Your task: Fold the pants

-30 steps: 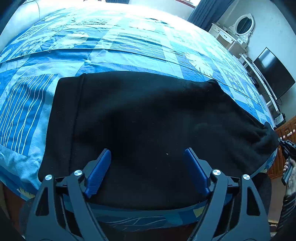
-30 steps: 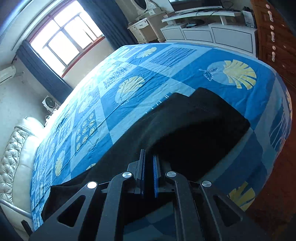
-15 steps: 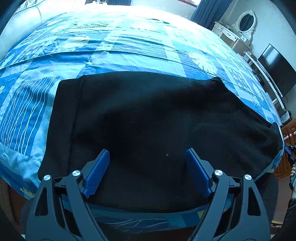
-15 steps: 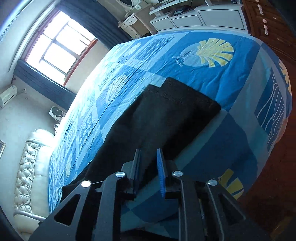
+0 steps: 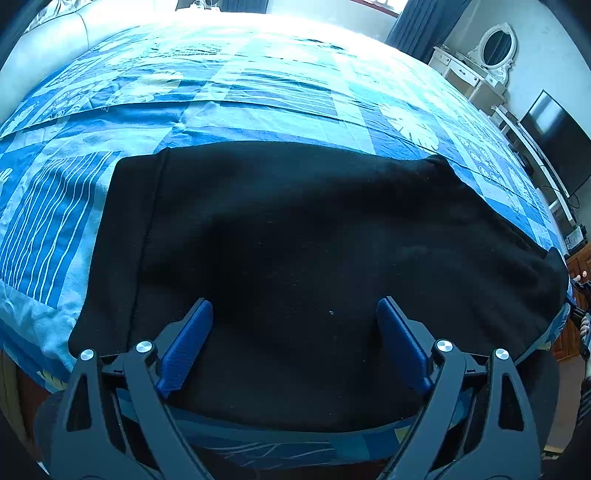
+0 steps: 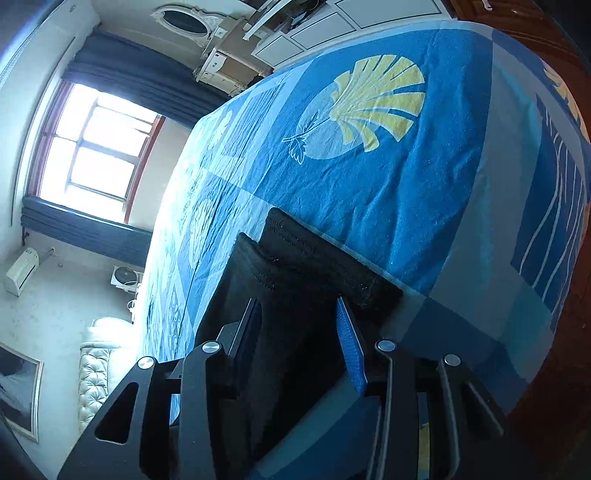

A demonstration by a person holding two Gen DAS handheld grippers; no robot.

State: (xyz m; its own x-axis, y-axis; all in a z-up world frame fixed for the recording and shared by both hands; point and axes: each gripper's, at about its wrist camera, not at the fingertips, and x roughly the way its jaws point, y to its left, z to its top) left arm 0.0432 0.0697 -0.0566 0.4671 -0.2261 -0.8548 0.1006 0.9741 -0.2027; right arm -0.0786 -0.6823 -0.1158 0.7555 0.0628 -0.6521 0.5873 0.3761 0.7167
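Black pants (image 5: 295, 251) lie flat across the near edge of a bed with a blue patterned cover (image 5: 280, 96), waistband at the left, legs running right. My left gripper (image 5: 293, 314) is open, its blue pads wide apart just above the pants' middle, holding nothing. In the right wrist view the stacked leg cuffs (image 6: 306, 266) lie on the bed cover (image 6: 406, 184) near its corner. My right gripper (image 6: 299, 314) is open with the cuff end between its fingers, and the view is tilted.
A white dresser with an oval mirror (image 5: 480, 62) and a TV (image 5: 554, 144) stand at the far right. A window with dark curtains (image 6: 99, 144) and a tufted headboard (image 6: 96, 369) show in the right wrist view. Wooden cabinet (image 6: 546, 22) beside the bed corner.
My right gripper has opened from shut and rolled, moving close over the leg cuffs at the bed corner. The left gripper has stayed open over the pants, barely moving.
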